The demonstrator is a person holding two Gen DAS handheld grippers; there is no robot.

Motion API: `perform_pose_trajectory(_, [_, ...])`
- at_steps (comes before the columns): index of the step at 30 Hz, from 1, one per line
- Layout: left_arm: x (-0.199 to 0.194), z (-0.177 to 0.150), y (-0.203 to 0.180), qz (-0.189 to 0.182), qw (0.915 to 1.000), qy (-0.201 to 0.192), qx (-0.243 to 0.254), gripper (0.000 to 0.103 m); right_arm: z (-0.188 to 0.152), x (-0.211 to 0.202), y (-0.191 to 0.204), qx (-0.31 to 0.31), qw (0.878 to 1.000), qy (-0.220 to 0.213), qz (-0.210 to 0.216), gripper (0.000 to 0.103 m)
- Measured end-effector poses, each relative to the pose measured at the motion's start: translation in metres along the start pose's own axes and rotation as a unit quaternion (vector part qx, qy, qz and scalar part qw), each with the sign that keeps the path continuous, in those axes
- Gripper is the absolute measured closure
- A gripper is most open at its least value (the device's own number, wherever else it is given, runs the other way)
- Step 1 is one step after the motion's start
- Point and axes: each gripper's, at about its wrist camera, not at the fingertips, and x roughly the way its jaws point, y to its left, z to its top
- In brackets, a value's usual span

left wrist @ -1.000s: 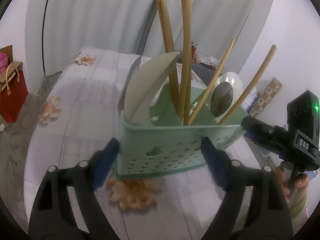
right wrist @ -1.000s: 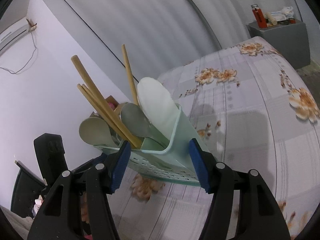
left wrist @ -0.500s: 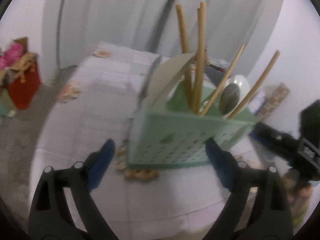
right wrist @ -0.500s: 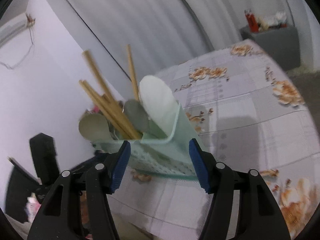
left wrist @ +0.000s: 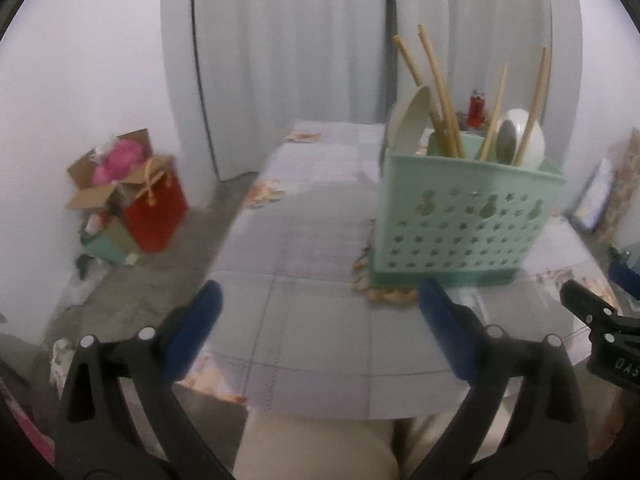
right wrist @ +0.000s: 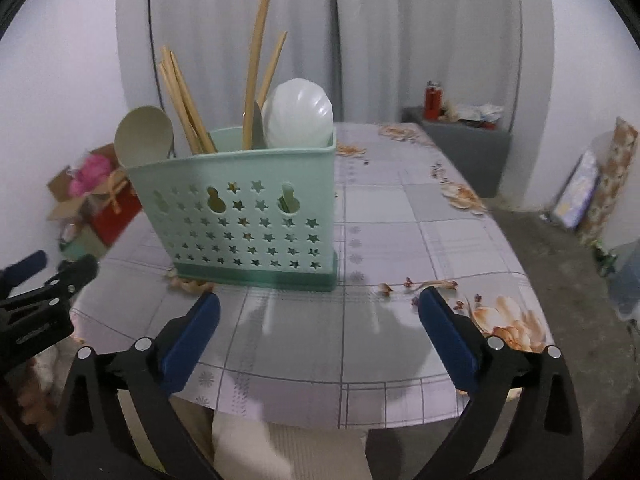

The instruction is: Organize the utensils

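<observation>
A mint green utensil holder (left wrist: 464, 216) (right wrist: 248, 216) with star holes stands upright on the round floral table (right wrist: 400, 240). It holds wooden chopsticks (right wrist: 256, 80), a beige spoon (right wrist: 144, 136) and a white ladle (right wrist: 298, 116). My left gripper (left wrist: 320, 320) is open and empty, low over the near table edge, left of the holder. My right gripper (right wrist: 320, 324) is open and empty, just in front of the holder. The left gripper also shows at the left edge of the right wrist view (right wrist: 44, 276).
A red bag and an open cardboard box (left wrist: 132, 196) sit on the floor to the left. A grey cabinet (right wrist: 460, 148) with a red bottle stands behind the table. Patterned boards (right wrist: 600, 184) lean on the right wall. White curtains hang behind.
Both grippers have drawn back from the holder towards the near table edge. The holder now stands free on the table, no longer between either pair of fingers.
</observation>
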Motion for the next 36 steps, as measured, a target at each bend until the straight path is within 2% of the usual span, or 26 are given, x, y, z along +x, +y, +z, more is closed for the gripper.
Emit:
perform_pose_trajectory(6, [-0.007, -0.004, -0.006, 0.035, 0.9993, 0.005, 0.016, 0.009, -0.002, 0.003, 0.017, -0.029, 0.999, 0.000, -0.036, 0.006])
perform_pose_trajectory(10, [-0.009, -0.005, -0.010, 0.049, 0.9983, 0.007, 0.030, 0.009, -0.003, 0.000, 0.022, -0.034, 0.998, 0.000, -0.044, 0.006])
perform_pose_trajectory(24, [-0.012, -0.005, -0.004, 0.046, 0.9987, 0.017, 0.017, 0.009, -0.002, -0.005, 0.022, -0.010, 0.999, 0.001, -0.051, 0.006])
perform_pose_trajectory(36, [-0.009, -0.006, 0.009, 0.071, 0.9971, 0.027, -0.003, 0.009, -0.002, -0.008, 0.021, -0.004, 0.998, 0.002, -0.056, 0.006])
